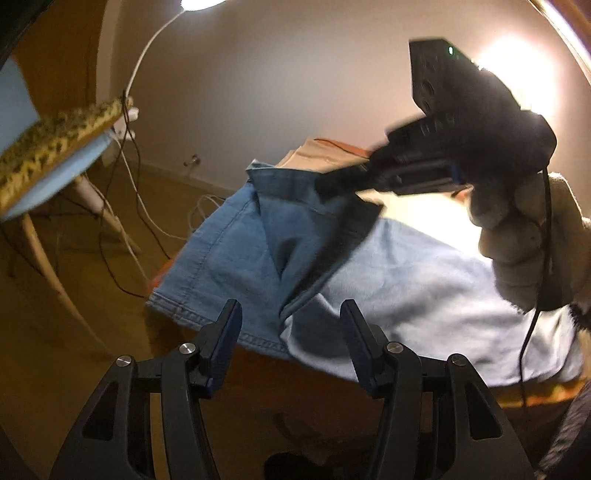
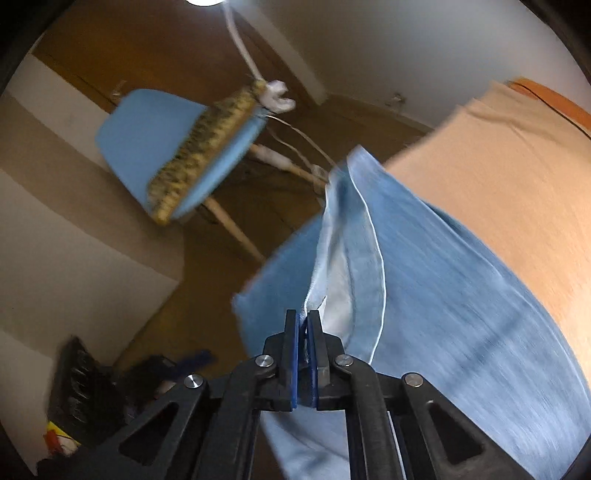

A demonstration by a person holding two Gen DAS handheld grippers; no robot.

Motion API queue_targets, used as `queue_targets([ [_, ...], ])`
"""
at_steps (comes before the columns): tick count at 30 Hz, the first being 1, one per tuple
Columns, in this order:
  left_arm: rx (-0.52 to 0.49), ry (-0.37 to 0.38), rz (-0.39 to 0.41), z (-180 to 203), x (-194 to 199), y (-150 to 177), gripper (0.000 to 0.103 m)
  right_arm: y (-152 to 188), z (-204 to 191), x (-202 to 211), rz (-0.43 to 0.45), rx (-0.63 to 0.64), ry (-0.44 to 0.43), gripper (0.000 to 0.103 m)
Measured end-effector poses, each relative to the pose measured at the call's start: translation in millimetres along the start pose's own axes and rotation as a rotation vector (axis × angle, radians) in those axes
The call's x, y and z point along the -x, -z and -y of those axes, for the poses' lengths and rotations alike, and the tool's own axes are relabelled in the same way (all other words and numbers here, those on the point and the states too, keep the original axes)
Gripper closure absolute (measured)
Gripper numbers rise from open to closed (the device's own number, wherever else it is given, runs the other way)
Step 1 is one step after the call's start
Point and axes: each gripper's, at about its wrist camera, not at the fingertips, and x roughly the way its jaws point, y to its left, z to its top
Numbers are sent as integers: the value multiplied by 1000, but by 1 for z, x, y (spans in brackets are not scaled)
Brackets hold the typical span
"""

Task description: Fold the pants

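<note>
Light blue denim pants lie spread on a table, with the pale inside of the cloth showing on the right. My left gripper is open and empty, its fingers just in front of the hem at the near edge. My right gripper is shut on a fold of the pants and lifts it off the table. In the left wrist view the right gripper shows from the side, held by a gloved hand, pinching the cloth at the far side.
A folded beige garment lies on the table beyond the pants. A blue chair with a patterned cushion stands to the left, with cables on the wooden floor. A lit lamp hangs above.
</note>
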Motion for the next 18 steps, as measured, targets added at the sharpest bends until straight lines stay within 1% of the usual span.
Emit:
queue_targets([
  [3, 83, 57, -3, -14, -9, -1, 48, -19, -25, -19, -9, 35, -26, 101],
  [5, 148, 90, -4, -24, -15, -2, 48, -31, -37, -39, -40, 31, -75, 100],
  [7, 213, 108, -2, -35, -22, -1, 48, -35, -45, -51, -59, 44, -105, 91],
  [8, 228, 106, -2, -38, -23, -2, 48, -38, -49, -55, -65, 49, -109, 82],
  [9, 253, 106, -3, -44, -27, -2, 48, -41, -53, -54, -56, 56, -107, 60],
  [10, 278, 112, -4, -49, -30, -3, 48, -41, -54, -50, -40, 67, -101, 57],
  [11, 312, 119, -3, -56, -33, -3, 48, -44, -54, -43, -14, 89, -94, 57],
  [13, 372, 117, 6, -69, -36, -3, 48, -47, -45, -31, 14, 103, -44, 57],
  [14, 393, 121, 11, -74, -37, -4, 48, -49, -33, -24, 29, 96, -2, 57],
  [15, 418, 121, 18, -79, -38, -4, 50, -50, -23, -18, 35, 84, 22, 57],
  [17, 446, 118, 18, -87, -42, -5, 53, -52, 4, -7, 52, 47, 101, 58],
  [18, 443, 108, 14, -89, -43, -6, 65, -52, 17, -3, 56, 32, 136, 58],
])
